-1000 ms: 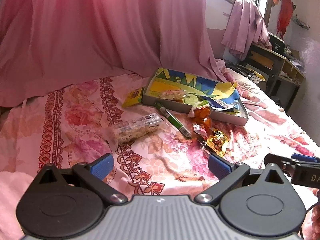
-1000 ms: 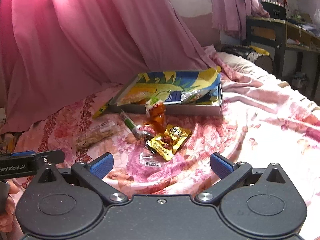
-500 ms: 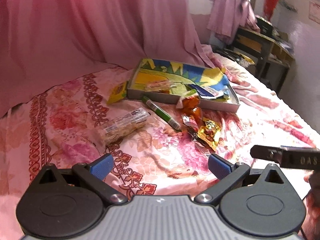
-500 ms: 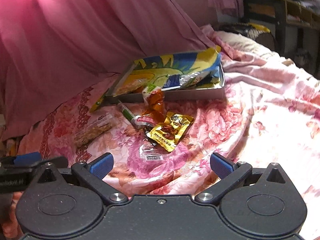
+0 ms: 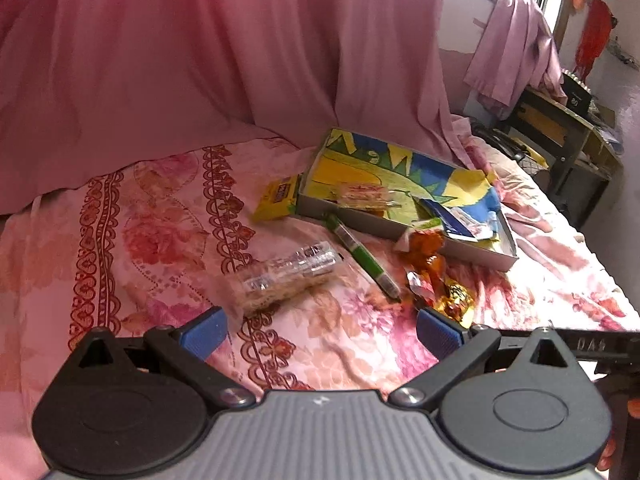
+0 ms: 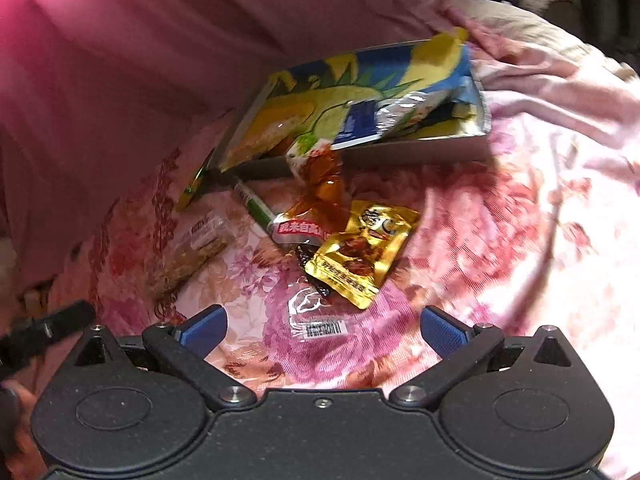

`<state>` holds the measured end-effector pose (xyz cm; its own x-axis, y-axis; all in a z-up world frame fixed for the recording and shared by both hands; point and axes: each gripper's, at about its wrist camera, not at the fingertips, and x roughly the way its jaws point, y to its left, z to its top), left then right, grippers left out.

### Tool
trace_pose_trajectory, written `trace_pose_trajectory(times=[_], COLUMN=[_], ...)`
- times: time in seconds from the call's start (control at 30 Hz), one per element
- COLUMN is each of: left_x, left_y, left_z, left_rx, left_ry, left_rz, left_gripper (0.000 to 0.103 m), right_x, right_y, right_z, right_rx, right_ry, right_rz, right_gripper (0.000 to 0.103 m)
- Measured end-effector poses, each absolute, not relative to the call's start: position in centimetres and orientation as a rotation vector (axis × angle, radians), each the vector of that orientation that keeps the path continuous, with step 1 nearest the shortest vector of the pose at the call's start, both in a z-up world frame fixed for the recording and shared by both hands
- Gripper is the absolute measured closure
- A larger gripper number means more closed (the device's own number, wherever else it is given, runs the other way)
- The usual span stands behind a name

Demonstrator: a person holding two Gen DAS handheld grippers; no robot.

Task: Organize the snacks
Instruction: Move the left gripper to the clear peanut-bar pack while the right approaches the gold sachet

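Snacks lie scattered on a floral bedsheet in front of a shallow box (image 5: 472, 249) (image 6: 420, 148) with a colourful lining and a few packets inside. My left gripper (image 5: 320, 330) is open and empty, just short of a clear cracker pack (image 5: 286, 278). A green tube (image 5: 362, 258) and a yellow packet (image 5: 278, 196) lie near it. My right gripper (image 6: 322, 326) is open and empty, above a clear barcoded wrapper (image 6: 316, 316), with a gold pouch (image 6: 360, 252) and an orange packet (image 6: 320, 188) beyond it.
A pink curtain (image 5: 200, 60) hangs behind the bed. A dark desk (image 5: 560, 132) with hanging clothes stands at the far right. The bed drops off on the right side. The right gripper's body shows in the left wrist view (image 5: 592, 346).
The right gripper has moved forward and tilted down toward the gold pouch and clear wrapper. The left view has shifted slightly closer to the cracker pack. Both grippers stay open.
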<state>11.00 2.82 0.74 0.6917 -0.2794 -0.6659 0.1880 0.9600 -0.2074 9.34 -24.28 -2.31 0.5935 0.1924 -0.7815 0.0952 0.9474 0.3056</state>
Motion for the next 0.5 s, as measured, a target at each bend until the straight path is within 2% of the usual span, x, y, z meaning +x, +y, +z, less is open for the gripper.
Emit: trace_pose_trajectory(times=[0.23, 0.5], left_x=[15.6, 19.2], left_y=[1.7, 1.3], left_z=[-0.8, -2.5], left_rx=[-0.065, -0.013], left_ry=[0.88, 0.918], left_rz=[-0.316, -0.29], left_gripper=[0.0, 0.0], right_x=[11.2, 13.9], right_y=[-23.4, -26.9], right_z=[-3.5, -5.5], right_rx=[0.074, 0.393], right_ry=[0.908, 0.938], right_rz=[-0.099, -0.105], right_gripper=[0.001, 0.002])
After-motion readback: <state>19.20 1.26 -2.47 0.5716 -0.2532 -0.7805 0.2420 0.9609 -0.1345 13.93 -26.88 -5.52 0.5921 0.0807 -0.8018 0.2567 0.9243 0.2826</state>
